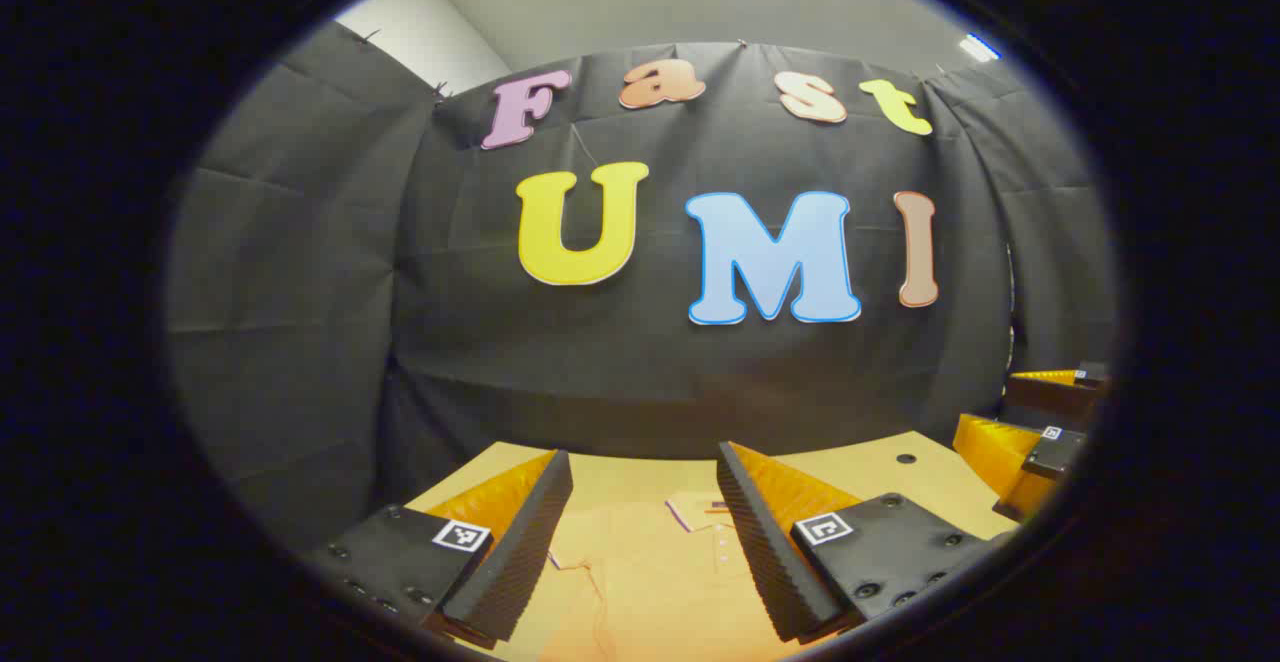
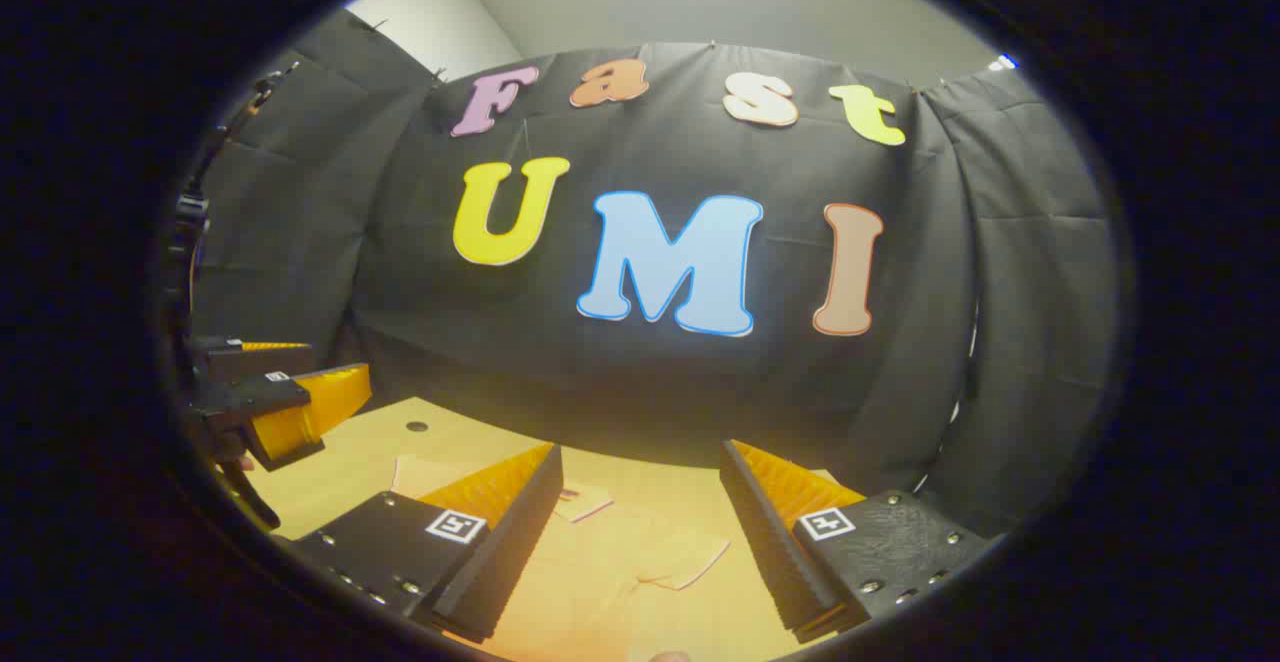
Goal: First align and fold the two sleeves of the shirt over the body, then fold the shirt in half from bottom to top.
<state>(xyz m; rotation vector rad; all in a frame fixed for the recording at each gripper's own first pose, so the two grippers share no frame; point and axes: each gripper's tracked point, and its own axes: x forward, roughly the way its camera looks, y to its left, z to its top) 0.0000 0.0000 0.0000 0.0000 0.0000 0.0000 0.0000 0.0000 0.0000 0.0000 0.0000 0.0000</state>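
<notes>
An orange polo shirt (image 1: 640, 582) lies flat on the table below both grippers, its collar (image 1: 700, 512) towards the far wall. In the left gripper view my left gripper (image 1: 642, 456) hovers open above the shirt's chest, nothing between its fingers. The right gripper view has my right gripper (image 2: 640, 452) open too, above the shirt (image 2: 610, 562), with a short sleeve (image 2: 690, 557) spread out between the fingers. Each gripper also appears off to the side in the other's view: the right gripper (image 1: 990, 402) at the right edge, the left gripper (image 2: 335, 362) at the left edge.
The light wooden table (image 1: 880, 482) ends at the black cloth wall just beyond the shirt. A small dark hole (image 1: 905, 459) sits in the tabletop near the far edge, and it shows as the hole (image 2: 417, 426) in the right gripper view.
</notes>
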